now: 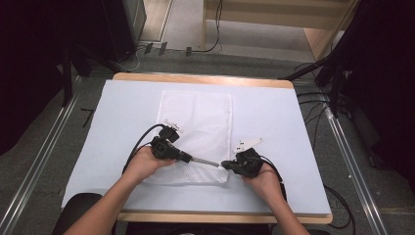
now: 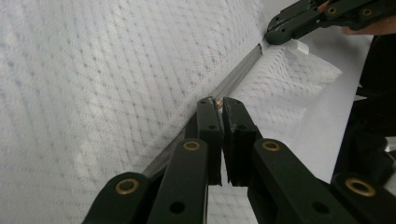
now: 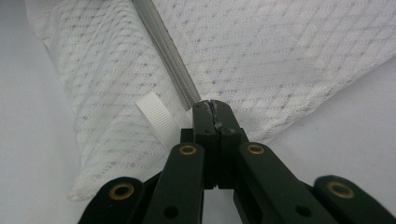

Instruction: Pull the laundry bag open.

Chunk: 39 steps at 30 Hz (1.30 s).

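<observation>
High view: both forearms converge over the mesh bag [image 1: 195, 122], left gripper [image 1: 188, 157] clamped on the zipper pull [image 2: 218, 101], right gripper [image 1: 226, 164] clamped on the zipper's [image 1: 208, 162] end.

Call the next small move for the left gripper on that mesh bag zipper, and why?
Probably slide the left gripper farther along the zipper, away from the right gripper. It is pinched shut on the zipper pull, while the right clamps the mesh bag end taut.
</observation>
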{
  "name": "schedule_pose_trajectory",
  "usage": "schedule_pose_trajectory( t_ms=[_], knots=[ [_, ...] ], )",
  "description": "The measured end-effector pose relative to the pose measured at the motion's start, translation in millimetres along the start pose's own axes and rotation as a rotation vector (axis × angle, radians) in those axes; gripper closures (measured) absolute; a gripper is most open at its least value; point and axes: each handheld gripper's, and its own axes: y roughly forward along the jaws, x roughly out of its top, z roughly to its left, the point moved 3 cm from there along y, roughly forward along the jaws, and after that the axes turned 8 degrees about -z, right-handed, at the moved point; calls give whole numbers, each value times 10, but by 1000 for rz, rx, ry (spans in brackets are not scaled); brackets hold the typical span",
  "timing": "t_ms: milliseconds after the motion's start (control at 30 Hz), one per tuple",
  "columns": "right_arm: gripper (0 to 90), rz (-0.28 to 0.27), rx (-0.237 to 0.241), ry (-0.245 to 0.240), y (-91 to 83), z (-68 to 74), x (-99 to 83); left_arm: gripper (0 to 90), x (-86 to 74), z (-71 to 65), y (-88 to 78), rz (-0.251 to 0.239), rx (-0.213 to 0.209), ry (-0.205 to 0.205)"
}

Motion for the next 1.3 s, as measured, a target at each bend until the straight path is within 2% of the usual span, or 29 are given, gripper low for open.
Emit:
schedule_pose_trajectory(
  t_ms=[167,300,333,400,833,1267,1300],
  knots=[
    [900,0,3,0,1,-4,1,881,-28,35,-73,-18,-1,-7],
    [900,-1,4,-5,3,-6,2,881,-42,55,-83,-15,3,-5],
    [900,-1,4,-1,3,-5,2,881,-45,62,-87,-13,-7,-9],
    [900,0,6,1,4,-6,4,881,-49,74,-97,-18,8,-12],
    [900,-1,4,-1,5,-4,4,881,-132,153,-207,-22,-5,-38],
    [900,3,13,-7,37,0,31,881,-183,188,-276,-35,12,-54],
    [900,2,12,-5,37,2,30,881,-192,197,-282,-30,29,-52]
  ],
)
